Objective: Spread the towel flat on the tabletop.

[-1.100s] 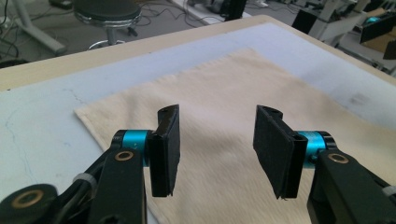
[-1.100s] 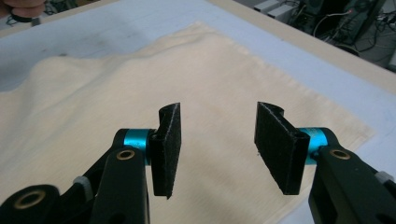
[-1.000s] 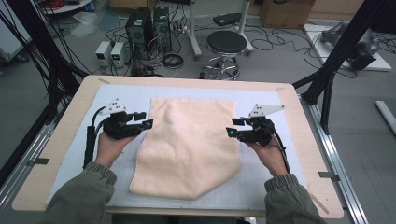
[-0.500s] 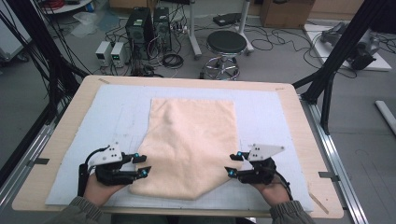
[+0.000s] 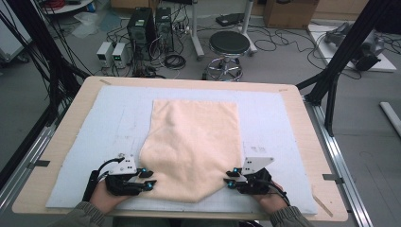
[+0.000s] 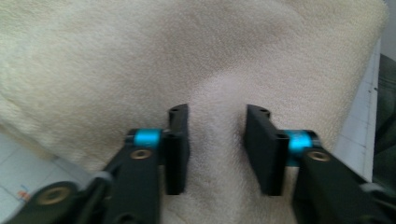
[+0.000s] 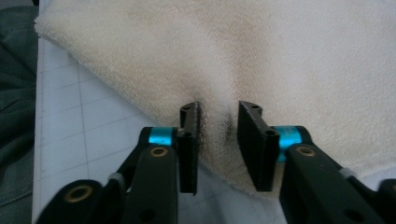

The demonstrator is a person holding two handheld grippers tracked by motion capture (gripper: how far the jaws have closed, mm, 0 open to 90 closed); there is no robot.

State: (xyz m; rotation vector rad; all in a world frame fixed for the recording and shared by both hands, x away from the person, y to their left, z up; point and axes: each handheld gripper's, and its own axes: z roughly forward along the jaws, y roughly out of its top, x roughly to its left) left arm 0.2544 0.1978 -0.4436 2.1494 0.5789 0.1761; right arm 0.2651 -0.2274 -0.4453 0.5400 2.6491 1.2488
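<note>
A round black stool [image 5: 229, 43] stood on the grey floor [image 5: 283, 61] behind the desk [image 5: 302, 123]. Computer boxes [image 5: 151, 23] and tangled cables [image 5: 175, 60] sat far left.

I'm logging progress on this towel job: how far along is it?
Done: the towel lies spread on the mat. In hand: the left gripper and right gripper sit at its near corners, jaws just closing with a ridge of cloth between them; a firm pinch isn't clear. Left: probably lifting and folding; no fold shows.
</note>
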